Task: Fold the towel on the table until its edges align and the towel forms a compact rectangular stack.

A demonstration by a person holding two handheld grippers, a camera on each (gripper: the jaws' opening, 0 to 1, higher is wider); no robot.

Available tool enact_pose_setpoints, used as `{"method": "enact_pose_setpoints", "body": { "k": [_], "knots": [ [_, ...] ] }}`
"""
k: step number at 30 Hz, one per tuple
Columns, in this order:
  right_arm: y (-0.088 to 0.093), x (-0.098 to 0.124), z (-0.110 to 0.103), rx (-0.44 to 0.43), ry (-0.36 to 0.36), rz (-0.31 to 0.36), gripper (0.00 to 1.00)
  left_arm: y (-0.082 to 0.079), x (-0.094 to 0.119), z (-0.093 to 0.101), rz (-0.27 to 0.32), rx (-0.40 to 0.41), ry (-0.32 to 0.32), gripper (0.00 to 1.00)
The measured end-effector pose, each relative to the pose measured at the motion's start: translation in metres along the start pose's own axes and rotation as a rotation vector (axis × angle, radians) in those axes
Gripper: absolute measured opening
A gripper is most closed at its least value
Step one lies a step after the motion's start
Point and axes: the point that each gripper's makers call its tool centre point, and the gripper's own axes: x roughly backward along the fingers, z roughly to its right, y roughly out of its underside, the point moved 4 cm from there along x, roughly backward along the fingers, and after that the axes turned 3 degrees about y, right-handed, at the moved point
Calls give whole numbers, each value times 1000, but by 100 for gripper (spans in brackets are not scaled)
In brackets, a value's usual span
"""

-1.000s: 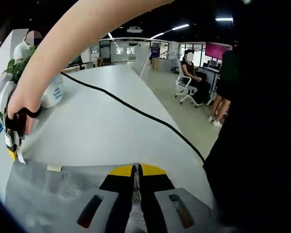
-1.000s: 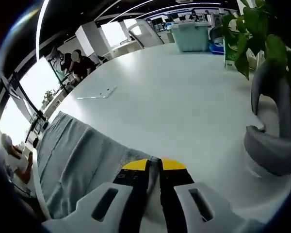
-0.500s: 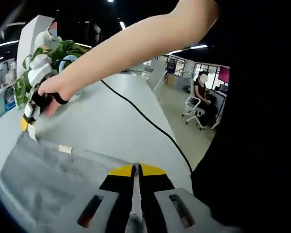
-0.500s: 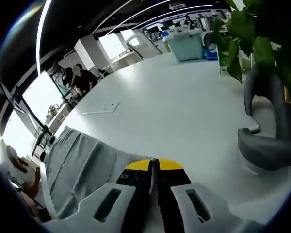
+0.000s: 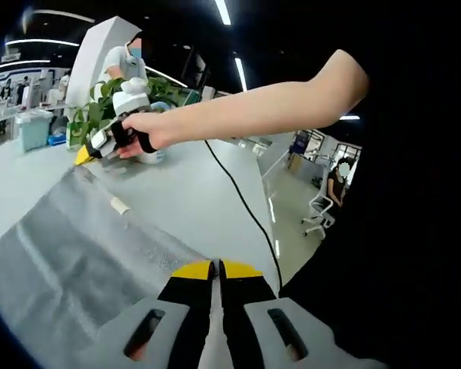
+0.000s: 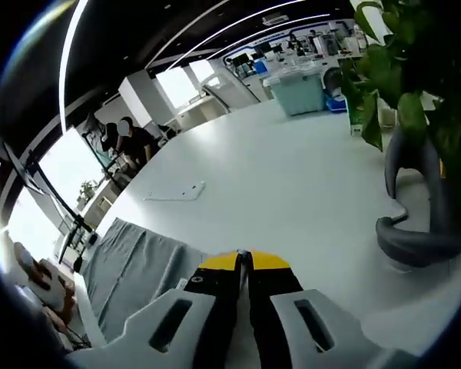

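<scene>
Towel: a grey towel (image 5: 77, 254) is seen spread and partly lifted over the white table (image 5: 184, 200), stretched between the two grippers; a small white tag (image 5: 120, 205) shows on its far edge.
Left gripper: the left gripper (image 5: 215, 270) has its yellow-tipped jaws pressed together on the near edge of the towel, which is pinched between them.
Right gripper: the right gripper (image 6: 243, 261) is likewise clamped on a towel corner; in the left gripper view it is seen at the far left, held by a hand (image 5: 138, 137) beside a potted plant (image 5: 100, 108).
Step in hand: a fold is judged to be under way, with one edge being carried over the cloth.
Cable: a black cable (image 5: 238, 196) lies across the table, near the towel's right side.
Risk, snagging: the cable could be dragged if the cloth sweeps over it.
Risk, plant: the plant and the grey stand (image 6: 422, 223) are near the right gripper and could be knocked.
Risk, alignment: uneven travel of the two corners would leave skewed edges.
Risk, slip: a thin pinch could let a corner fall.
</scene>
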Motion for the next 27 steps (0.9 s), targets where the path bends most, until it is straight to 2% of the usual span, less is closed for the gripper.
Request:
{"method": "enact_pose_setpoints", "body": {
  "k": [1, 3, 7, 13, 16, 21, 24, 25, 27],
  "knots": [
    [-3, 1, -4, -24, -12, 5, 0, -1, 5, 3, 3, 0, -8, 3],
    [-10, 3, -9, -14, -17, 2, 0, -6, 14, 5, 18, -13, -35, 3],
    [-25, 4, -30, 78, -30, 32, 0, -19, 34, 6, 88, 16, -98, 3],
    [-31, 6, -60, 80, -49, 84, 0, -34, 71, 15, 195, 71, -107, 3],
    [-33, 4, -70, 68, -50, 85, 0, -38, 85, 18, 215, 43, -123, 3],
    [-48, 3, -93, 41, -82, 111, 0, -46, 108, 19, 243, -11, -171, 3],
    [-60, 3, -108, 85, -82, 118, 0, -48, 121, 14, 263, -50, -235, 3],
    [-62, 4, -112, 87, -81, 123, 0, -48, 128, 13, 277, -34, -260, 3],
    [-66, 4, -122, 88, -90, 136, 0, -48, 137, 13, 312, -14, -269, 3]
  ]
}}
